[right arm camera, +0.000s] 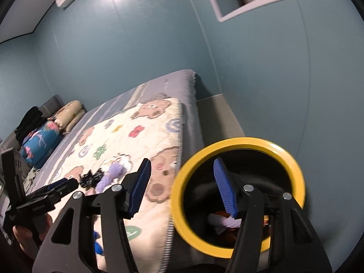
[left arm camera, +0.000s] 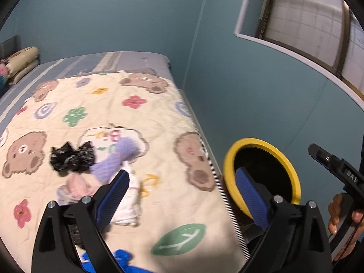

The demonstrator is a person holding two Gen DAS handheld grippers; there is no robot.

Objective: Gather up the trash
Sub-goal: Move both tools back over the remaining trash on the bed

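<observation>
On the bear-print quilt [left arm camera: 141, 118] lie a crumpled black wrapper [left arm camera: 72, 159], a lavender knitted piece [left arm camera: 113, 161], a white crumpled piece [left arm camera: 129, 207] and a pink bit [left arm camera: 77, 186]. A blue scrap [left arm camera: 120, 261] shows at the bottom edge. My left gripper [left arm camera: 182, 195] hangs open over the bed's right edge, with nothing between its blue pads. A yellow-rimmed black bin [right arm camera: 238, 141] stands beside the bed, and a lavender-white scrap [right arm camera: 224, 223] lies inside it. My right gripper [right arm camera: 183, 188] is open and empty above the bin's mouth. The bin [left arm camera: 257, 142] also shows in the left wrist view.
Folded pillows [right arm camera: 70, 111] and a blue floral bundle [right arm camera: 41, 143] sit at the bed's head. Teal walls close in behind and to the right, with a white-framed window [left arm camera: 302, 18]. A strip of floor [right arm camera: 218, 118] runs between bed and wall. A hand [left arm camera: 336, 213] holds the right gripper.
</observation>
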